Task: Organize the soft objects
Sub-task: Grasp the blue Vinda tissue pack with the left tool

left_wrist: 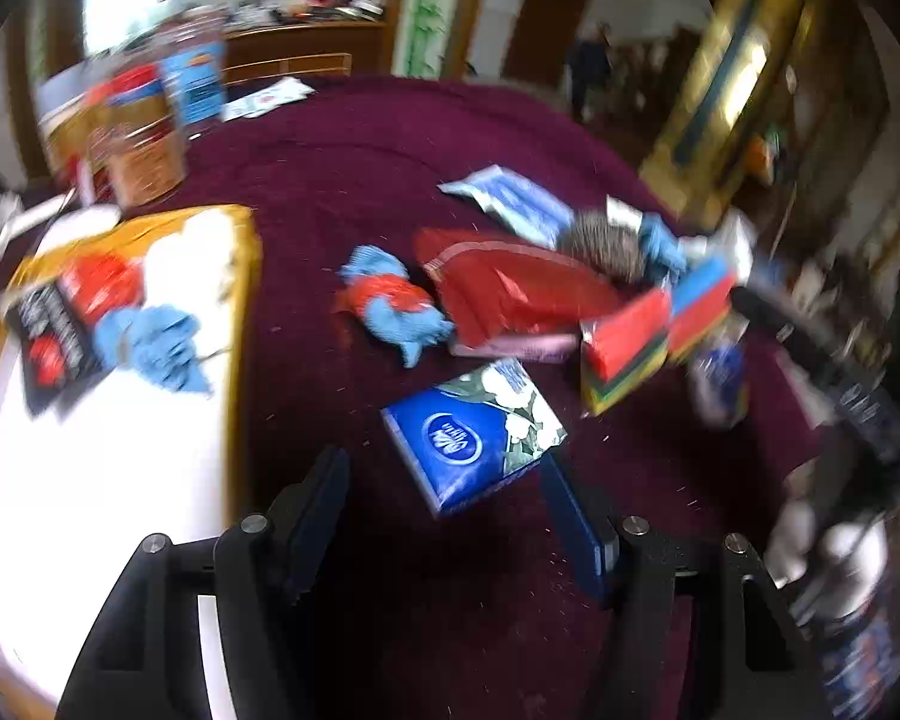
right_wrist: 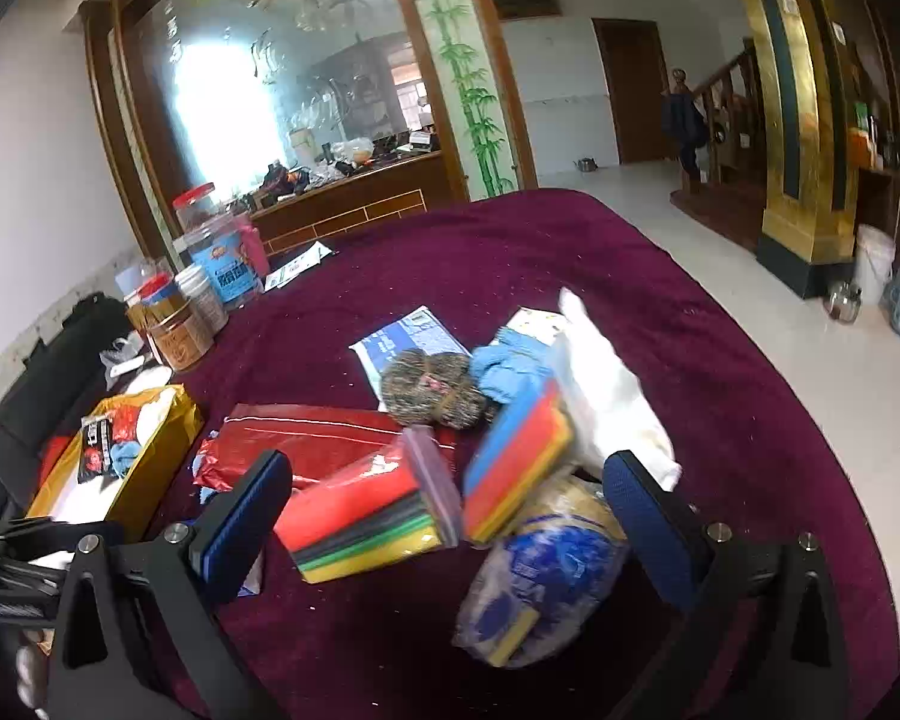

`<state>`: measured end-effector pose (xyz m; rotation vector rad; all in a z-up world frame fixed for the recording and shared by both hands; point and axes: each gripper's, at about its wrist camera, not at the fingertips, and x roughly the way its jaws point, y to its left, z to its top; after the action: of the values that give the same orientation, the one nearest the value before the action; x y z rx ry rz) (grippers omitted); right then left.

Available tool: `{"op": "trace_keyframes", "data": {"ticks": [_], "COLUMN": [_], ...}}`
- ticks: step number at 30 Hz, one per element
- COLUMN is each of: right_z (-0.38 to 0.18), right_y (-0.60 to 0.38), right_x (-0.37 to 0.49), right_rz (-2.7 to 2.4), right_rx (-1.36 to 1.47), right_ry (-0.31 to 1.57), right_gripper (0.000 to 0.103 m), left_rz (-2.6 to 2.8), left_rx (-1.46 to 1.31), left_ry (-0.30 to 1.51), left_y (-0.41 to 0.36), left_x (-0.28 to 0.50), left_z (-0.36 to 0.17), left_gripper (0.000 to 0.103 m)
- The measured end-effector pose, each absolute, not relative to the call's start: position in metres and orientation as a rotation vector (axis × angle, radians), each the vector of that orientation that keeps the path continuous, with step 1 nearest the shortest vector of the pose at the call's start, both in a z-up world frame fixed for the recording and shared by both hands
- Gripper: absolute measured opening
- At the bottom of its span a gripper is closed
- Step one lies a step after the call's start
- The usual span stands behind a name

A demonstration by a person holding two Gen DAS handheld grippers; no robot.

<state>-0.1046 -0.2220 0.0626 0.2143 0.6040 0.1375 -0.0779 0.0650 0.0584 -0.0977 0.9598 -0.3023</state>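
Both my left gripper (left_wrist: 444, 516) and right gripper (right_wrist: 450, 516) gape wide and empty, so little is done: one blue cloth (left_wrist: 150, 348) lies in the yellow box (left_wrist: 243, 300), the tissue pack (left_wrist: 471, 444), sponges (right_wrist: 516, 462) and other soft things wait on the table (right_wrist: 720, 420).

Surface: round table under dark maroon velvety cloth (right_wrist: 720, 360)
Left: open yellow cardboard box (right_wrist: 168, 426)
Middle: blue floral tissue pack (left_wrist: 474, 438), red plastic bag (right_wrist: 318, 438)
Back: brown-lidded jars (right_wrist: 180, 330)
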Motion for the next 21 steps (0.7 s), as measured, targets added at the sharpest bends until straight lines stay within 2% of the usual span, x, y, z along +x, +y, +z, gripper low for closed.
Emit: {"op": "trace_keyframes", "data": {"ticks": [7, 17, 19, 20, 21], "right_z": [0.057, 0.053, 0.051, 0.050, 0.049], "right_y": [-0.237, -0.248, -0.253, -0.254, -0.257], "right_x": [-0.103, -0.099, -0.098, -0.098, -0.098], "right_rz": [0.176, 0.193, 0.188, 0.185, 0.183], "right_rx": [0.298, 0.372, 0.400, 0.411, 0.429], "right_ry": [0.621, 0.641, 0.645, 0.646, 0.649], "right_gripper": [0.103, 0.103, 0.103, 0.103, 0.103], "left_rz": [-0.300, -0.426, -0.444, -0.424, -0.408], "left_rx": [0.204, 0.243, 0.289, 0.352, 0.399], "left_ry": [0.967, 0.972, 1.003, 0.973, 0.927], "left_y": [0.025, 0.000, -0.011, -0.017, -0.022], "left_x": [-0.051, -0.037, -0.042, -0.049, -0.057], "left_z": [0.039, 0.028, 0.018, 0.015, 0.015], "left_gripper": [0.069, 0.082, 0.079, 0.072, 0.071]}}
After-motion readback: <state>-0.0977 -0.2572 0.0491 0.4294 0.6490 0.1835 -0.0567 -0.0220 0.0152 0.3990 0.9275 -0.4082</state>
